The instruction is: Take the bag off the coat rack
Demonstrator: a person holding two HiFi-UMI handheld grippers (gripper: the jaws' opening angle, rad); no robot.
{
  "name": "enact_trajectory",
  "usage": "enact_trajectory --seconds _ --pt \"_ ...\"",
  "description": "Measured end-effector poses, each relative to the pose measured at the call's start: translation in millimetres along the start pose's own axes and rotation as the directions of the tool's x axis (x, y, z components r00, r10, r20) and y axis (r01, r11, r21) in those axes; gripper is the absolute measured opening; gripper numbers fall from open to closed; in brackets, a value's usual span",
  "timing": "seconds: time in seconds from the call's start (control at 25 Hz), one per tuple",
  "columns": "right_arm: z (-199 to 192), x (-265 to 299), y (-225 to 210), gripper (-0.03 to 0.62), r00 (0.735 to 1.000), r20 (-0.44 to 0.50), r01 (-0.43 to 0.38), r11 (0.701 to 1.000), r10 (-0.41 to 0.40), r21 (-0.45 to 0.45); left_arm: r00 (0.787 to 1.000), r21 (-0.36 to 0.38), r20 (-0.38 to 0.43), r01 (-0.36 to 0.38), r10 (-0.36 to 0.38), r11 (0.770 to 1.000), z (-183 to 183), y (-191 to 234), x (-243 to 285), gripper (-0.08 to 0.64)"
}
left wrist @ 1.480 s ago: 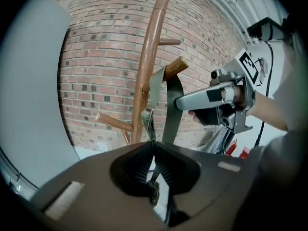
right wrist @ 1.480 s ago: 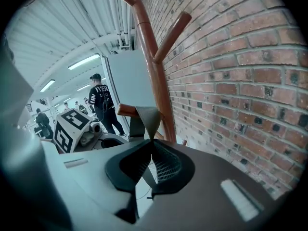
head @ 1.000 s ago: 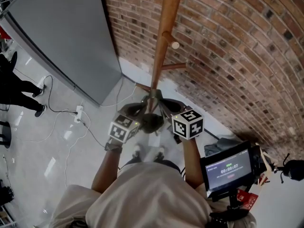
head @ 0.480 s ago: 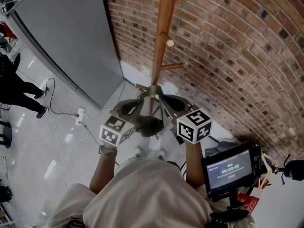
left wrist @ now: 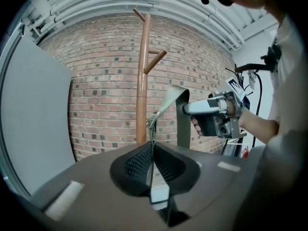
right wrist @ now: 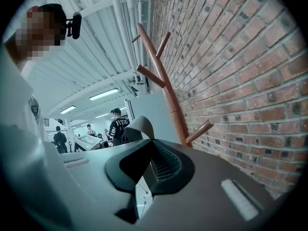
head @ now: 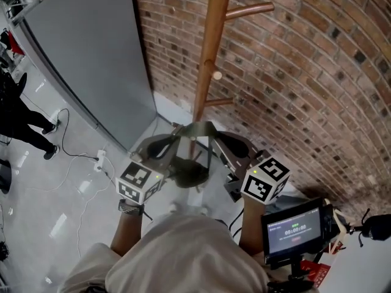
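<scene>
1. Plainly, the left gripper (left wrist: 153, 150) is clamped on the bag's strap (left wrist: 169, 99). Its jaws are pressed together on the webbing, which is seen edge-on rising from between them.
2. The right gripper (right wrist: 153, 161) is likewise closed on the strap, a curl of which is seen just above its jaws.
3. The bag (head: 188, 171) is hung low between the two grippers, with the strap stretched across from one to the other.
4. The rack (head: 209, 54) is placed beyond the bag, against the brick wall (head: 317, 72). The strap's long axis is laid crosswise in front of the pole, on the person's side.
5. No peg is seen passing through the strap, and the lowest peg (head: 219, 102) is pointed away to the right. The strap is therefore judged clear of the rack (though the head view crowds strap and pole together, so this is not certain).
6. Neither gripper is markedly nearer the pole. The coming move is judged to be an even pull backward by both, away from the pole.
</scene>
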State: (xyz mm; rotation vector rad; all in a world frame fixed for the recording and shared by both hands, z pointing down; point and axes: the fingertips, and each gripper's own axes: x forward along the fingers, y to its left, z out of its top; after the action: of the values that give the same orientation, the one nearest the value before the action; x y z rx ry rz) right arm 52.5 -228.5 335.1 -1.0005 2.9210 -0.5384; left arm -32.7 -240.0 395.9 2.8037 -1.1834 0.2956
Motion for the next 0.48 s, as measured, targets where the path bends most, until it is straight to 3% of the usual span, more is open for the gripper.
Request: enact_trajectory --seconds 0.48 --pt "27 -9 9 0.008 0.999 0.042 -0.023 0.997 0.026 -0.070 0.995 0.024 0.104 -0.011 0.008 1.000 42 -4 -2 0.015"
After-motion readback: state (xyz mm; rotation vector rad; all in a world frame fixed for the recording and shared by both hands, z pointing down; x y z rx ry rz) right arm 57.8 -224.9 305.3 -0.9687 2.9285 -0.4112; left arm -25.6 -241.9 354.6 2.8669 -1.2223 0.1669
